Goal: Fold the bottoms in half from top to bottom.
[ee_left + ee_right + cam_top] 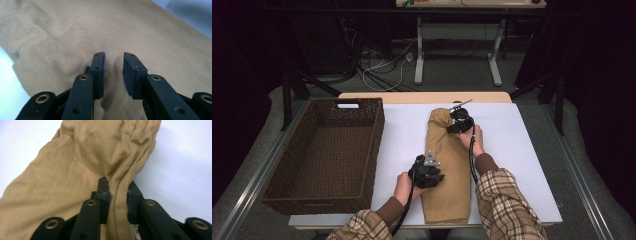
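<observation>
A tan garment [447, 192], folded into a long strip, lies lengthways on the white table [522, 160], with its gathered waistband end [120, 130] farthest from me. My left gripper [428, 172] rests on the garment's left edge near its middle. In the left gripper view, my left gripper [113, 63] has a raised ridge of the tan garment [75, 30] pinched between its pads. My right gripper [460, 122] is at the far end by the right edge. In the right gripper view, my right gripper [117, 188] is shut on a bunched fold of the garment [62, 185].
A dark brown wicker basket [379, 132] with nothing in it stands on the left part of the table, close to the garment. Bare white table runs to the right of the garment. Beyond the far edge are cables on the floor and the legs of another table [419, 60].
</observation>
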`<action>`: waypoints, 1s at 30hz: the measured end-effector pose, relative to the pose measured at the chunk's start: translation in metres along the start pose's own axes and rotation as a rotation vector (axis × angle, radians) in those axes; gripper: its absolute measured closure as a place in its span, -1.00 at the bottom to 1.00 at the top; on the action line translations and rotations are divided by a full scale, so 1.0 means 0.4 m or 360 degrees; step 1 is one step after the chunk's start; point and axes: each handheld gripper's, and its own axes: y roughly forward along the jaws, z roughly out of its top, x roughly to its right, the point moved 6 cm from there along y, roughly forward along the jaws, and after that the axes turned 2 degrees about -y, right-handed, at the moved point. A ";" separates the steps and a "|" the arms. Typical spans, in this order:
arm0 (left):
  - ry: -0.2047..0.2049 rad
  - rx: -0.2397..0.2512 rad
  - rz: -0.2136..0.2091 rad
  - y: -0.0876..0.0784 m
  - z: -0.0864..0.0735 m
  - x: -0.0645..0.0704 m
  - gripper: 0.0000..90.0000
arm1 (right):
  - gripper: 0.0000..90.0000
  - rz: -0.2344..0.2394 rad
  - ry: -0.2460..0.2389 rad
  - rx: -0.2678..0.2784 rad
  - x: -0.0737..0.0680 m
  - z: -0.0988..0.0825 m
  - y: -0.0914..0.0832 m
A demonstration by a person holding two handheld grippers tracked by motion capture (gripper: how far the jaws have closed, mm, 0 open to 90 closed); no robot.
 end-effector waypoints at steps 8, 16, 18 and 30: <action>0.0000 0.0006 -0.0007 0.001 0.000 -0.001 0.64 | 0.81 0.0001 -0.0031 0.0039 -0.002 0.002 -0.008; -0.0015 0.0008 -0.0017 0.002 0.000 -0.001 0.68 | 0.82 0.0005 -0.0129 0.0176 -0.026 0.017 -0.061; -0.0022 0.0011 -0.0018 0.002 0.000 -0.002 0.69 | 0.82 0.0027 -0.0149 0.0219 -0.032 0.020 -0.080; -0.0027 0.0014 -0.0015 0.003 0.000 -0.003 0.71 | 0.82 0.0182 -0.0340 0.0363 -0.106 -0.005 -0.197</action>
